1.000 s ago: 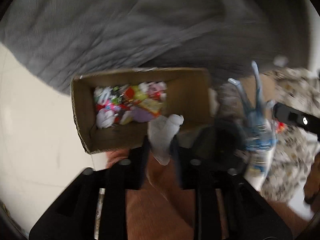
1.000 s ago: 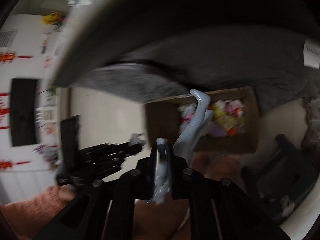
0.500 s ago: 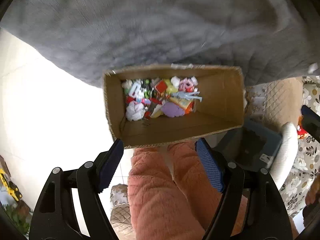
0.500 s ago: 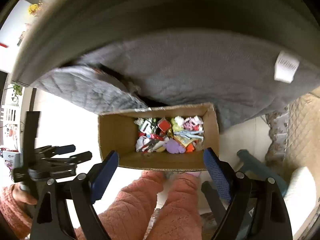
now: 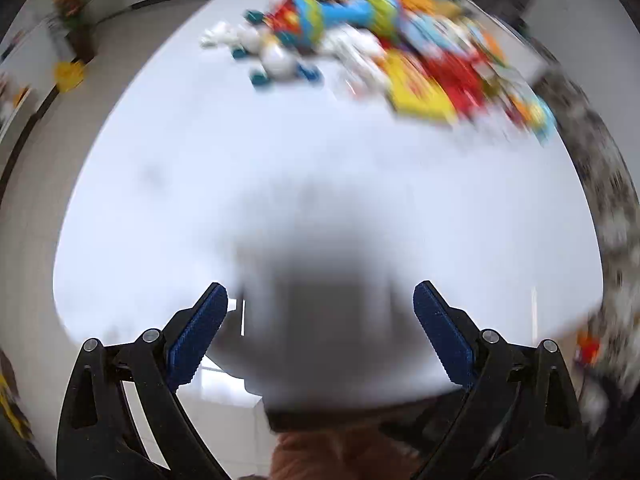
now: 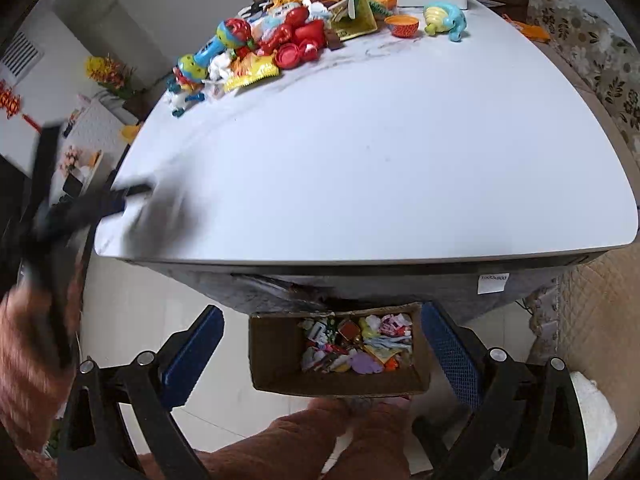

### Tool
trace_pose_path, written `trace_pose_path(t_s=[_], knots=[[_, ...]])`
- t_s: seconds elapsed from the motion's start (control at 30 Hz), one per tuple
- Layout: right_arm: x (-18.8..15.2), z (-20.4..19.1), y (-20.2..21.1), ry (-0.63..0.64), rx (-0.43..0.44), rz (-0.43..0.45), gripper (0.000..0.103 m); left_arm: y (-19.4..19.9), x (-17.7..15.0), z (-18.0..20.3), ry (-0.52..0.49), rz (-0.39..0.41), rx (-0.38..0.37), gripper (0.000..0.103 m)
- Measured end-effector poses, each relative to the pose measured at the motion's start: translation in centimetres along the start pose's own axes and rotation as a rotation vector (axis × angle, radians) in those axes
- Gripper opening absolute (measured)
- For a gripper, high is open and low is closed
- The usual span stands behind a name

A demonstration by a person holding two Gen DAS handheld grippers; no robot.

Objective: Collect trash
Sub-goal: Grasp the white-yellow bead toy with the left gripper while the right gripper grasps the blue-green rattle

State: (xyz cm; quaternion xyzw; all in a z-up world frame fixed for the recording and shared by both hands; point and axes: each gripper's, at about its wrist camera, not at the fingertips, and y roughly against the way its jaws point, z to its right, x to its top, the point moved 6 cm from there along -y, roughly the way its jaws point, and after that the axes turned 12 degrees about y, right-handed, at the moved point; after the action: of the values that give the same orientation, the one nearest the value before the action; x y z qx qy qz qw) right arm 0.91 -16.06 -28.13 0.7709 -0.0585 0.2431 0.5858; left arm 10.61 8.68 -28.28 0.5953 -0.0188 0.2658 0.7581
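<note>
Bright, even daylight; the left wrist view smears with motion blur, the right stays sharp, both fisheye-bent at edges.

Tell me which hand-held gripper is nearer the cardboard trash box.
Right. The right hand-held gripper hangs open directly above the cardboard box on the floor. The left hand-held gripper is over the table's left edge.

blur: toy pile (image 5: 400,40), perhaps wrappers too | left claw (image 6: 80,208) smeared | box (image 6: 276,360) near wall hidden
</note>
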Motion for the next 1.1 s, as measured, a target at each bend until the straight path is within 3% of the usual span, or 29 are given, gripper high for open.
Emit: trace_pose_path(t_s=[0.23,0.4,0.43,0.47,0.53,0.67,0.87,0.93,1.1], knots=[[-1.0,0.3,1.4,-0.05,-0.057,0.021,0.097,-4.0,11.3,0.2,0.143,0.054,-0.017,0.092],[-2.5,1.5,1.4,-0.132,-0.079,0.008,0.097,-6.1,16.9,0.5,0.149,0.067,-0.01,0.091],[-2.8,1.5,1.3,-0.138,-0.084,0.005,0.097,-7.1,17.5,0.4,0.146,0.032,0.001,0.077],[-2.9,1.5,1.3,-0.142,-0.088,0.001,0.097,-8.2,17.7,0.1,0.154,-0.016,0.01,0.047],[-3.0,1.3,1.1,-0.145,-0.086,-0.005,0.097,-8.0,18.4,-0.5,0.158,-0.018,-0.009,0.035],[-2.1,0.5,1.1,-0.131,-0.073,0.007,0.097,-6.9,17.5,-1.3,0.149,-0.057,-0.083,0.035],[3.2,-1.6,0.0,-0.084,0.028,0.036,0.097,-2.8,11.2,-5.0,0.179,-0.099,-0.221,0.035],[6.4,-2.9,-1.0,-0.076,0.099,0.044,0.097,-0.9,7.9,-6.6,0.179,-0.108,-0.262,0.035],[16.1,-7.1,-3.9,-0.018,0.211,0.077,0.097,2.1,4.1,-8.3,0.224,-0.108,-0.368,0.035]])
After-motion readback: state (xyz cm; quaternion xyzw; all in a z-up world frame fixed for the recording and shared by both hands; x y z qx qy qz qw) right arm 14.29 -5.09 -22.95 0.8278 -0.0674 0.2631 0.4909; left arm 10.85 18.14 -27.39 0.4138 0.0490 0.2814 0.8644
